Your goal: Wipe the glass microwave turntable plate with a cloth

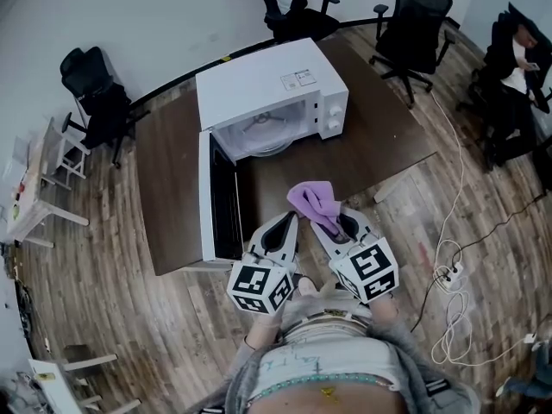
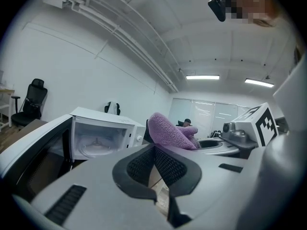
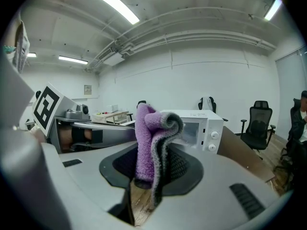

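**Item 1.** Right gripper [image 3: 152,163]: fingers pinched tight on a purple cloth [image 3: 149,133]. The cloth stands up folded out of the pads, with a grey edge showing along one side.

**Item 2.** Left gripper [image 2: 154,150]: fingers pressed together with nothing between them. It is held just beside the right gripper, to the left of the cloth.

**Item 3.** Glass turntable plate [image 1: 261,133]: lying inside the microwave [image 1: 285,80], ahead of both sets of fingertips and well apart from them. Neither the cloth nor any finger touches it.

**Item 4.** Microwave: white, standing on a dark brown table [image 1: 172,162]. Its door [image 1: 207,198] is swung fully open, and the door's free end lies just left of the left fingers.

**Item 5.** Surroundings:
- Black office chairs [image 1: 418,24] stand beyond the table.
- White cables [image 1: 453,300] trail on the wooden floor, off to the right of the right fingers.
- A seated person [image 1: 517,67] is far off on that same side.
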